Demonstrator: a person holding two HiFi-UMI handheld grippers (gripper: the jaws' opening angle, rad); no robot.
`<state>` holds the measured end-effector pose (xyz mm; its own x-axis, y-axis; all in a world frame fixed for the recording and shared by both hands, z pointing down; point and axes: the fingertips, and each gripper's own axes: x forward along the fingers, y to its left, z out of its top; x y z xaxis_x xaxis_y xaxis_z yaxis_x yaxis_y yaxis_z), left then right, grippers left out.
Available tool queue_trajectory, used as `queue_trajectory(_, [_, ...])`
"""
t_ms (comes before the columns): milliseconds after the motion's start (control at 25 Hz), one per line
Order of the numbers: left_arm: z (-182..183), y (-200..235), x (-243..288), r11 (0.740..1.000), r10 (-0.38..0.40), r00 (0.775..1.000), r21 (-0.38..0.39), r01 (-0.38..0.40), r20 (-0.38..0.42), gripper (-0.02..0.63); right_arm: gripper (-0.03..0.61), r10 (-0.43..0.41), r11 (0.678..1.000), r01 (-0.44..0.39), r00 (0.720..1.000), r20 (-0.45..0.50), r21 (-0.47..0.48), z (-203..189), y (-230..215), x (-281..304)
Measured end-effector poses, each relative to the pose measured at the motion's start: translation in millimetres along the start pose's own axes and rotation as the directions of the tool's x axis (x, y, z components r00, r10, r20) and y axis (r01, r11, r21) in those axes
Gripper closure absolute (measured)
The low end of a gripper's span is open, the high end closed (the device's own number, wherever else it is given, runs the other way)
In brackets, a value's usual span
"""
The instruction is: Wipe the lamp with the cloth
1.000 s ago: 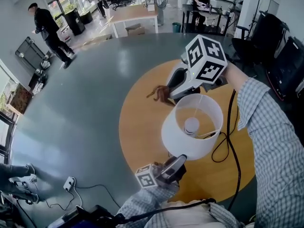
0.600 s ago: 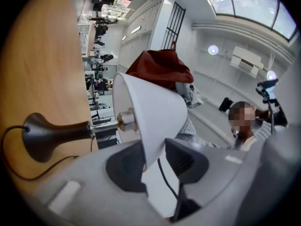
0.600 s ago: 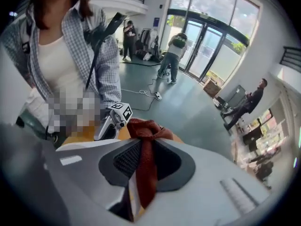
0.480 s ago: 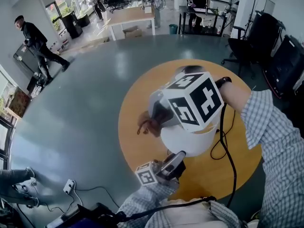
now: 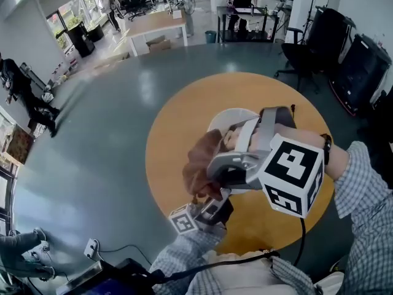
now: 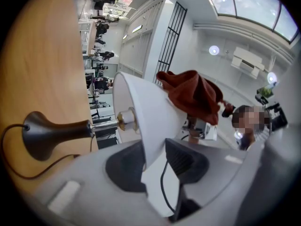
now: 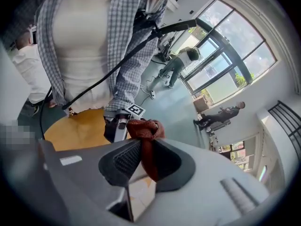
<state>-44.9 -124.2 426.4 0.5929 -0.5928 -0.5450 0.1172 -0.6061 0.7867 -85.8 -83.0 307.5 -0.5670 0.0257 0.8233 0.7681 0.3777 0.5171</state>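
At the 6 o'clock edge of the bench [image 5: 175, 118], the left gripper [image 5: 212, 209] is clenched on the white shade rim of the lamp [image 6: 143, 112]. Just beyond, the right gripper [image 7: 146, 161] grasps the rust-brown cloth [image 5: 199, 165], bunched at the shade's 7 o'clock side.

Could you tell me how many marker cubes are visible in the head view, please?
2: a cube on the right hand-held gripper, a cube on the left hand-held gripper.

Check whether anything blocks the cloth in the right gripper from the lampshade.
Nothing visible does. The rust-red cloth, clamped in the jaws of the right gripper, sits at the outer wall of the white lampshade. The left gripper holds the shade's rim in its jaws, apart from the cloth, not between the two.
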Motion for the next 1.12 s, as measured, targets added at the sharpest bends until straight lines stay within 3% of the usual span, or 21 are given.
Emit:
queue_trajectory(160, [1.0,-1.2,0.4,1.0,0.003,1.0,-0.011,-0.003,-0.007,0.489,0.505,-0.063,0.998,0.064,0.996,-0.065,0.023,-4.3,28.9,-13.0])
queue_trajectory(440, [-0.6,-3.2,4.2,1.0,-0.007,1.0,-0.023,0.007,-0.007,0.488,0.505,-0.145,0.961,0.165,0.984,-0.103,0.222,-24.0,73.9,-39.1])
queue_trajectory(600, [-0.4,1.0,1.6,0.999,0.012,1.0,-0.045,-0.012,-0.001,0.486,0.505,-0.182,0.914,0.217,0.974,-0.133,0.342,-40.9,96.1,-46.7])
queue_trajectory(920, [-2.6,1.9,2.2,0.998,0.01,1.0,-0.06,-0.01,-0.006,0.483,0.505,-0.222,0.786,0.283,0.959,-0.177,0.55,-84.8,141.0,-37.7])
queue_trajectory(1120, [-11.1,0.9,-10.2,0.994,0.028,0.999,-0.1,-0.031,-0.035,0.417,0.505,-0.247,0.743,0.295,0.955,-0.164,0.601,-88.7,144.9,-26.1])
